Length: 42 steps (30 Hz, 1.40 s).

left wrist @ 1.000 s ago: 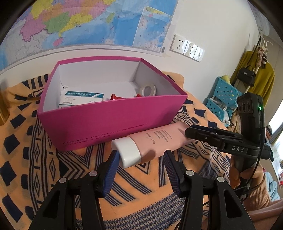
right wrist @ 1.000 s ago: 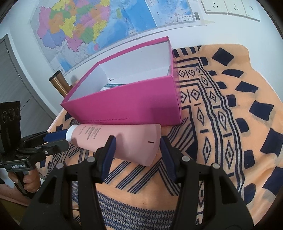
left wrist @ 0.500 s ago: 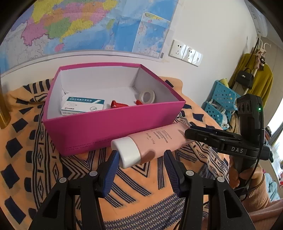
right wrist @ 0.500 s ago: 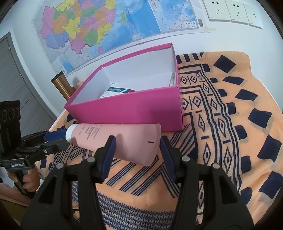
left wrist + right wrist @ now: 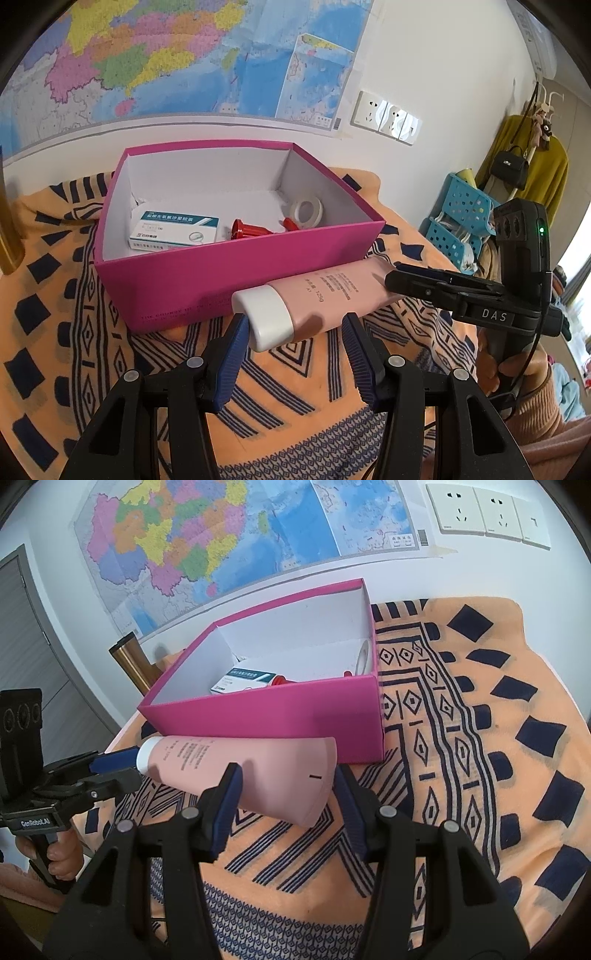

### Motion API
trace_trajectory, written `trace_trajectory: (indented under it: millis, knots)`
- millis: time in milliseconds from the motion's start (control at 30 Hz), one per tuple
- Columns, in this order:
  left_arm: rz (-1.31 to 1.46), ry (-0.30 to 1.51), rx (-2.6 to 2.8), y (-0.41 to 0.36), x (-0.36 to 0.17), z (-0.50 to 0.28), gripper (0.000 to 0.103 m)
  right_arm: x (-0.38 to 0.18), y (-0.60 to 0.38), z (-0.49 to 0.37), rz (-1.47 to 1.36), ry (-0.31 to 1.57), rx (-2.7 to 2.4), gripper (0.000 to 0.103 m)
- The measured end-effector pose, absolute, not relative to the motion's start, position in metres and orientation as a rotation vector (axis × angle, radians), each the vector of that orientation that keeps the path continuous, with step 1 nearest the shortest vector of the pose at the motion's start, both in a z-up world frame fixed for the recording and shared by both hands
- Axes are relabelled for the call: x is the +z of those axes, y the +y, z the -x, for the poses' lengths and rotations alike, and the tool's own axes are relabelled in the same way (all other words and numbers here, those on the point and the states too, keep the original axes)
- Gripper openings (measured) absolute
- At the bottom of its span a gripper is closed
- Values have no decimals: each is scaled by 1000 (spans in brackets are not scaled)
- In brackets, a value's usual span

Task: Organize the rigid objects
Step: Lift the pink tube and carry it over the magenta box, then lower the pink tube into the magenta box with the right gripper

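Observation:
A pink tube with a white cap (image 5: pixel 317 302) is held off the cloth in front of a magenta box (image 5: pixel 236 273). My left gripper (image 5: pixel 295 347) is shut on its cap end. My right gripper (image 5: pixel 288 794) is shut on its flat end (image 5: pixel 280 775). The box (image 5: pixel 295 709) holds a white and teal medicine carton (image 5: pixel 173 229), a red piece (image 5: pixel 251 230) and a roll of white tape (image 5: pixel 306 211). The right gripper shows in the left wrist view (image 5: pixel 424 286), and the left gripper shows in the right wrist view (image 5: pixel 110 766).
An orange cloth with navy patterns (image 5: pixel 480 738) covers the table. A map (image 5: pixel 184 55) and wall sockets (image 5: pixel 388 118) are behind the box. A brass post (image 5: pixel 133 664) stands left of the box. Blue baskets (image 5: pixel 461 221) and a yellow coat (image 5: pixel 528 170) are at far right.
Both grippers have lifted the tube together. The view has risen, so more of the box's inside shows.

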<state>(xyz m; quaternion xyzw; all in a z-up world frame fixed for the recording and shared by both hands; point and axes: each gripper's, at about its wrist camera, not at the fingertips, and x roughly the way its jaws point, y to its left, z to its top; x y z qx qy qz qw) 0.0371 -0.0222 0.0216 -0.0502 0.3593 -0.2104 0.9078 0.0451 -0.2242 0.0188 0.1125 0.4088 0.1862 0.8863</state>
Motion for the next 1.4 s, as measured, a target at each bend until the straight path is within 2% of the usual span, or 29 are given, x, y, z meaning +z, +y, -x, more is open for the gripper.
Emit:
trace_trajectory:
  millis: [1400]
  knots:
    - [88, 701, -444, -25, 32, -40, 52, 33, -227, -50, -213, 812, 386, 54]
